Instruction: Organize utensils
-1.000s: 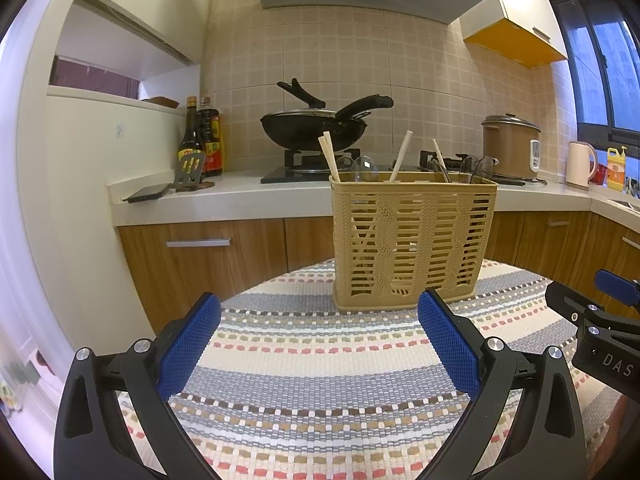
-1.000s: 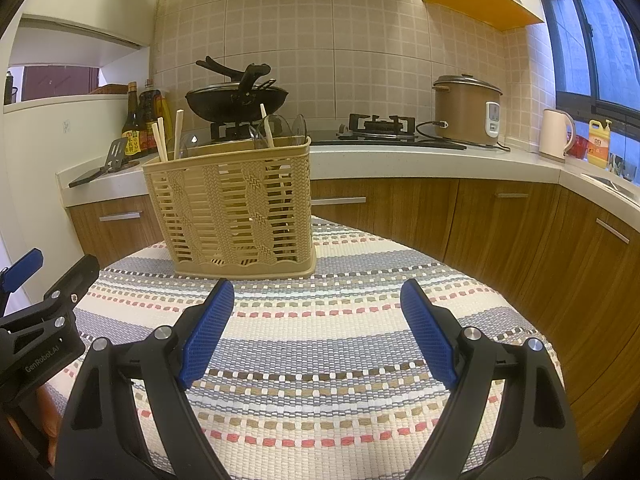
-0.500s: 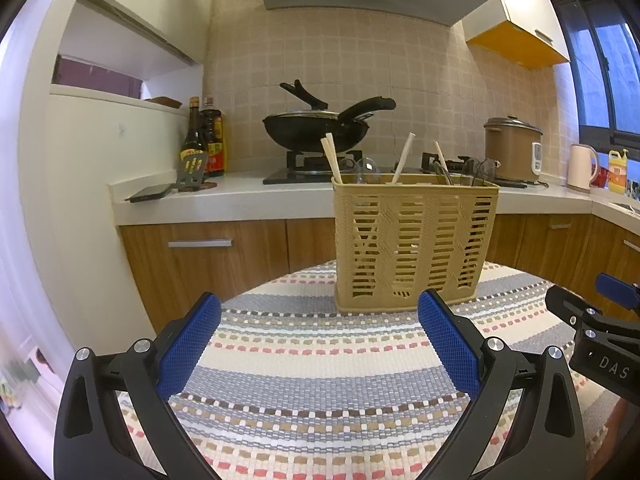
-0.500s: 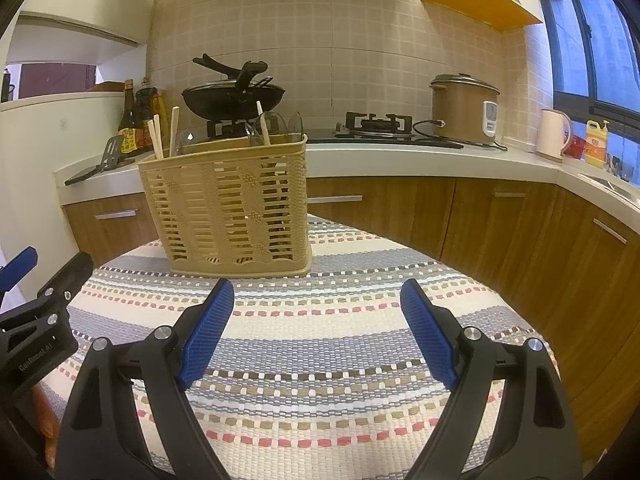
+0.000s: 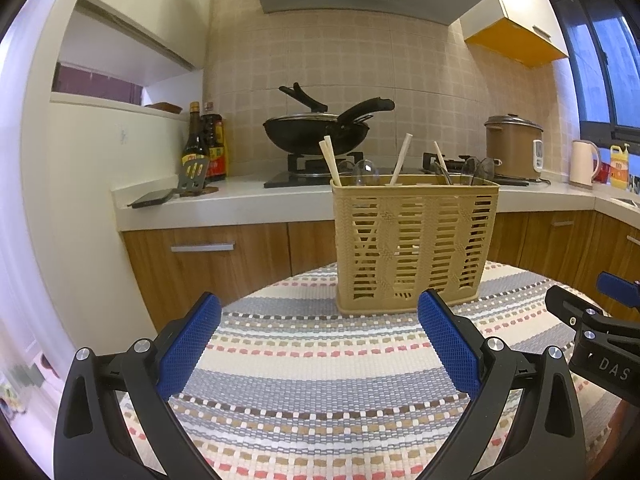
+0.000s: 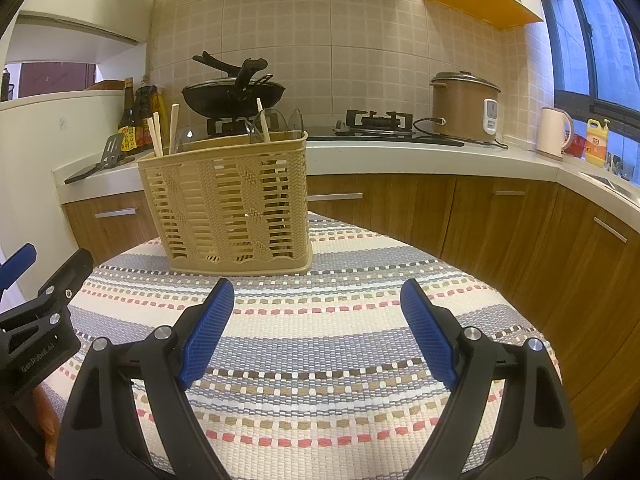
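Through the camera on my left gripper (image 5: 319, 316), I see its two blue-padded jaws spread wide over the striped woven cloth (image 5: 304, 364), with nothing between them. Straight ahead, at the far side of the cloth, the tan slatted utensil basket (image 5: 416, 240) stands upright. Wooden chopsticks (image 5: 330, 160) lean out of its left end, more sticks rise from the middle and right, and clear plastic spoons (image 5: 362, 170) show above the rim. My right gripper (image 5: 596, 336) pokes in at the right edge of this view, just beside my left one. Behind the basket runs the white counter (image 5: 248, 204), with a black wok (image 5: 316, 132) on the stove, dark sauce bottles (image 5: 204, 144) and a slotted spatula (image 5: 194, 172) to the left, and a brown rice cooker (image 5: 514, 146) to the right.

Through the camera on my right gripper (image 6: 316, 312), its jaws also stand wide apart and hold nothing; only bare cloth (image 6: 320, 344) lies between the pads. The utensil basket (image 6: 232, 204) sits ahead and to the left, near the far edge of the cloth, chopsticks (image 6: 156, 136) sticking up at its left end and clear spoons (image 6: 280, 122) at its right. My left gripper (image 6: 36, 316) appears at the left edge. On the counter (image 6: 420, 156) beyond are the wok (image 6: 234, 94), the rice cooker (image 6: 464, 106), a pale kettle (image 6: 554, 132) and a yellow bottle (image 6: 597, 142) by the window.
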Demonstrator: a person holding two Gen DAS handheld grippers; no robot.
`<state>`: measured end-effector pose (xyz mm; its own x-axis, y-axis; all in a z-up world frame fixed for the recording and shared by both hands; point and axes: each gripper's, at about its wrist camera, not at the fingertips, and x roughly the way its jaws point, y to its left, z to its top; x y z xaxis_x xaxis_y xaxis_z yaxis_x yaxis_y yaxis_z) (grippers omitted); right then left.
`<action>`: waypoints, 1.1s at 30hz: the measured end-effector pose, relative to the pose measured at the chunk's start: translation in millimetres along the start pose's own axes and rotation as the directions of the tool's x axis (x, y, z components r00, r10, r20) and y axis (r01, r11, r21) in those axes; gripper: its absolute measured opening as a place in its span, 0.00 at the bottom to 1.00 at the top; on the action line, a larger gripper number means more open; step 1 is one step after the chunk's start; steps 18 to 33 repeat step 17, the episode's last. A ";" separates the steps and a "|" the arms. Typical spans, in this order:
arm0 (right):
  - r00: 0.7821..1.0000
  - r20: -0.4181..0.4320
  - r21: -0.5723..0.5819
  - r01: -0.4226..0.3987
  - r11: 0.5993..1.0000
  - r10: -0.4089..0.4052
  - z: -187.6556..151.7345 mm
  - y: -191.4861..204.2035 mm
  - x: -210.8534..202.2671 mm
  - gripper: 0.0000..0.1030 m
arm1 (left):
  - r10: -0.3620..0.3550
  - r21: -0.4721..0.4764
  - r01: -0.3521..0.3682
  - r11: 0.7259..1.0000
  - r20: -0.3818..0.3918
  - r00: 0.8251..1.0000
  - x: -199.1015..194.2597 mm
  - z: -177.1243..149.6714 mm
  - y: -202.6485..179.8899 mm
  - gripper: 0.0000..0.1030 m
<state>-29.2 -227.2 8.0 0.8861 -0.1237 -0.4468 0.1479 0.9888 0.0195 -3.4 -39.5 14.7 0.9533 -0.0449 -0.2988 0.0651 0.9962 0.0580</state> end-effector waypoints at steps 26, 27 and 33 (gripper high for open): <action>1.000 -0.001 0.002 -0.003 1.000 0.003 -0.7 -0.5 0.3 0.79 | -0.022 -0.045 0.021 0.999 -0.024 0.999 5.8 2.0 10.5 0.93; 1.000 -0.001 0.002 -0.003 1.000 0.003 -0.7 -0.5 0.3 0.79 | -0.022 -0.045 0.021 0.999 -0.024 0.999 5.8 2.0 10.5 0.93; 1.000 -0.001 0.002 -0.003 1.000 0.003 -0.7 -0.5 0.3 0.79 | -0.022 -0.045 0.021 0.999 -0.024 0.999 5.8 2.0 10.5 0.93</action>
